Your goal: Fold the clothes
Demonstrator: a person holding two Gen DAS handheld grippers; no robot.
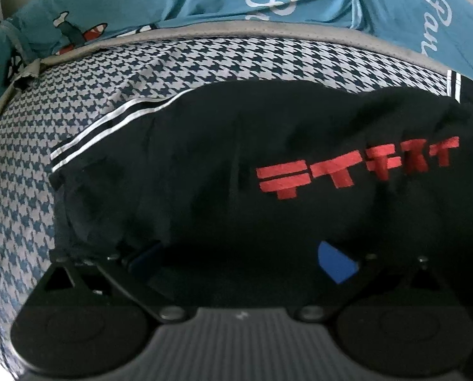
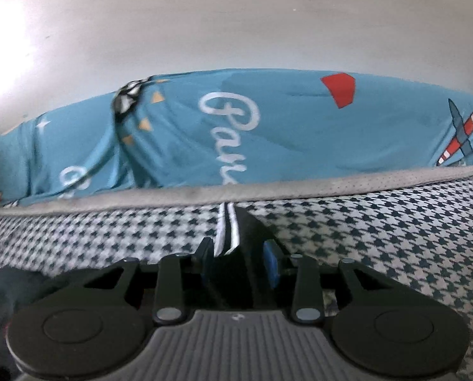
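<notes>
Your teal blanket (image 2: pixel 300 133) with the white script and little planes is bunched along the far edge of the houndstooth mattress (image 1: pixel 30 190), and both views cut it off at the sides, so you can't tell how far it runs. The mattress's grey trim (image 2: pixel 331 184) sits right under it.

The black garment (image 1: pixel 204 174) lies on the mattress and fills most of the left view. It's got red block lettering (image 1: pixel 357 168) across it and a white double stripe (image 1: pixel 109 130) along the far-left edge. The near part is just dark folds, hard to read.

Your left gripper (image 1: pixel 242 260) points steeply down with the fabric draped over its fingers; only a blue pad (image 1: pixel 334 260) peeks out, so honestly can't tell if it's clamped.

Your right gripper (image 2: pixel 239 263) is angled shallower toward the blanket, with a striped corner of the garment between its narrowly parted fingers. Whether the pads press on the cloth isn't clear.
</notes>
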